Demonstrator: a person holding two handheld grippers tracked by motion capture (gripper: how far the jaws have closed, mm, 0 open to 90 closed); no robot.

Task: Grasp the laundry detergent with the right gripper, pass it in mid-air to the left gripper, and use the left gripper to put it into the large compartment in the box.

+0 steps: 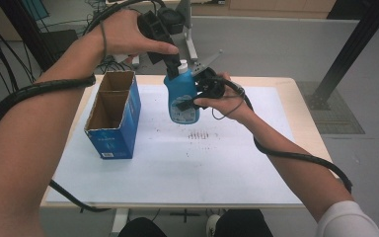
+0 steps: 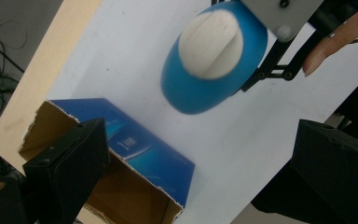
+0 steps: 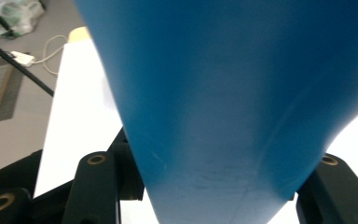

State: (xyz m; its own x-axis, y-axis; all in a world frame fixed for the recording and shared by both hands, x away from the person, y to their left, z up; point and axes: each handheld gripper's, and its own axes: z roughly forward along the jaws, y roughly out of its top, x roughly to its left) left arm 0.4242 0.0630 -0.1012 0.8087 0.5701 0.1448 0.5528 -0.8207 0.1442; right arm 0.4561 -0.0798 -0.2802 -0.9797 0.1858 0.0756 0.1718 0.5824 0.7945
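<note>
The right claw [image 1: 190, 101] pinches the blue bottle [image 1: 181, 96] upright above the bench [image 1: 256, 163]; the left claw [image 1: 170, 61], spread, hovers directly over its white cap [image 1: 182, 65]; the open box [image 1: 113, 116] lies left.

My claw's two black jaws squeeze a big blue bottle [image 3: 242, 93] from both sides. The bottle is so close that it looks huge and a bit blurry. Behind it I see the white table top [image 3: 81, 107]. Past the table's edge is the grey floor [image 3: 9, 84], with a black cable [image 3: 16, 63] and a white plug [image 3: 21, 58].
</note>
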